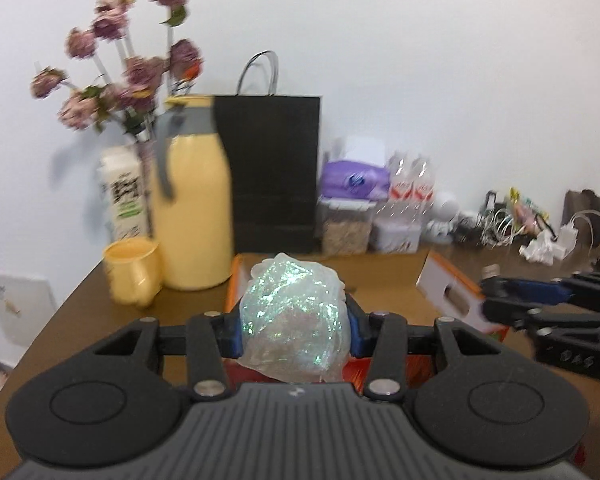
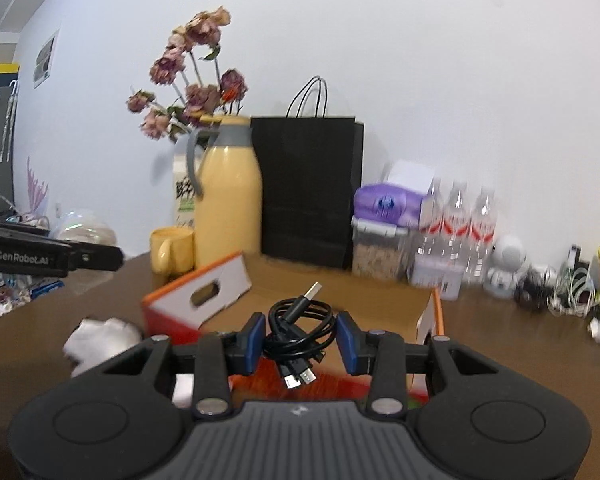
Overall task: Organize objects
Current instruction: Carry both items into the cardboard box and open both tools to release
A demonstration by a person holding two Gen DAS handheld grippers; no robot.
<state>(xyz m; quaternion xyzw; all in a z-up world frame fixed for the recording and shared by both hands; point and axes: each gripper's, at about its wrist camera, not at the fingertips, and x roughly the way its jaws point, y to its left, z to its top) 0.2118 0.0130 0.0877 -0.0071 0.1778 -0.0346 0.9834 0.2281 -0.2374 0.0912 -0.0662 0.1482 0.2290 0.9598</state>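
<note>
The left gripper point(image 1: 294, 330) is closed partway on a crumpled wad of iridescent cellophane point(image 1: 294, 318), its blue pads point(image 1: 231, 330) pressed into either side, and it holds the wad in the air above the orange cardboard box point(image 2: 430, 312) that sits open on the brown bench point(image 1: 80, 308). The right gripper point(image 2: 300, 342) is likewise partly closed, pinching a coiled black USB cable point(image 2: 298, 328) between its pads, with the silver plug poking up over the box and the small connectors dangling below the coil; it too hangs over the box, near its front edge. The box's white flap point(image 2: 216, 288) with its oval hand slot leans outward on the left side. A crumpled white tissue point(image 2: 100, 338) lies on the bench just left of the box. Behind the box stands a tall yellow jug point(image 2: 230, 192) with a grey handle, a yellow mug point(image 2: 170, 248) at its left, dried pink flowers point(image 2: 192, 84) rising behind it, and a black paper bag point(image 2: 308, 188) to its right. Further right of the box sit a clear food container point(image 2: 376, 252) and water bottles point(image 2: 456, 216).
</note>
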